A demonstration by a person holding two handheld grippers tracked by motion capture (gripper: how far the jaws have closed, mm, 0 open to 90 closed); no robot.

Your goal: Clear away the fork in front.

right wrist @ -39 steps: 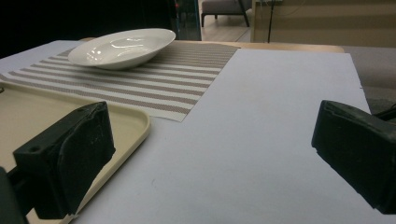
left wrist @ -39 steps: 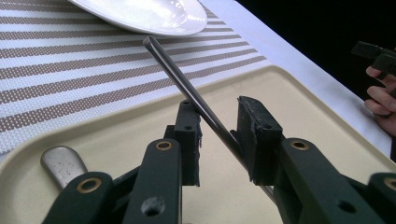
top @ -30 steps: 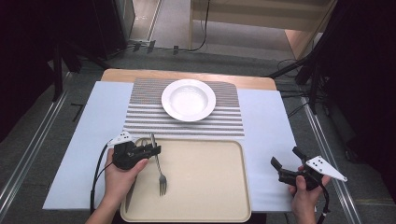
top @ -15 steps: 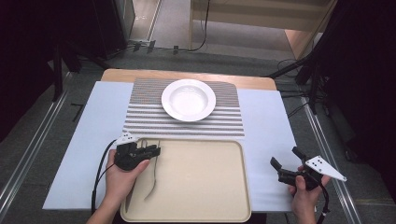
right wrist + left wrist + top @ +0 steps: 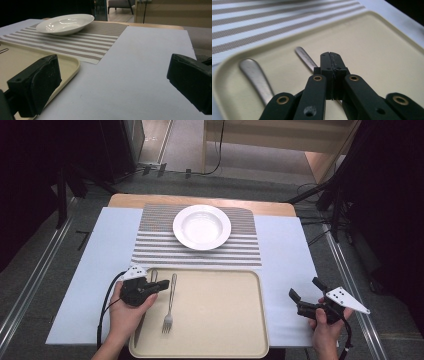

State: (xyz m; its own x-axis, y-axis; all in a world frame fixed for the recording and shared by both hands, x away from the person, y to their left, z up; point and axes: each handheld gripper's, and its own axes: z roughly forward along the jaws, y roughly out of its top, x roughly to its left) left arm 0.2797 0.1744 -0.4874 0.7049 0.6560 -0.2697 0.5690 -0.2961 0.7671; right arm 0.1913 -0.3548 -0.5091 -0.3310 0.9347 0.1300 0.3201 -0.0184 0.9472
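left gripper (image 5: 159, 285): jaws closed on slim steel fork (image 5: 169, 304) handle, flat in beige plastic tray (image 5: 225, 340) | right gripper (image 5: 307, 296): jaws open, idle | risk: thin handle may slip or pivot on lifting, striking second utensil (image 5: 255, 75) just beside

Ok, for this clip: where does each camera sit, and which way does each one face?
High view: above the person's side, looking forward and down on the tray, fork and plate; both forearms and grippers show.
Left gripper view: rides the left gripper, low over the tray, facing two cutlery handles; its jaws are shut together.
Right gripper view: rides the right gripper, facing across the white mat toward the plate; its jaws stand open.
All three views share the tray.
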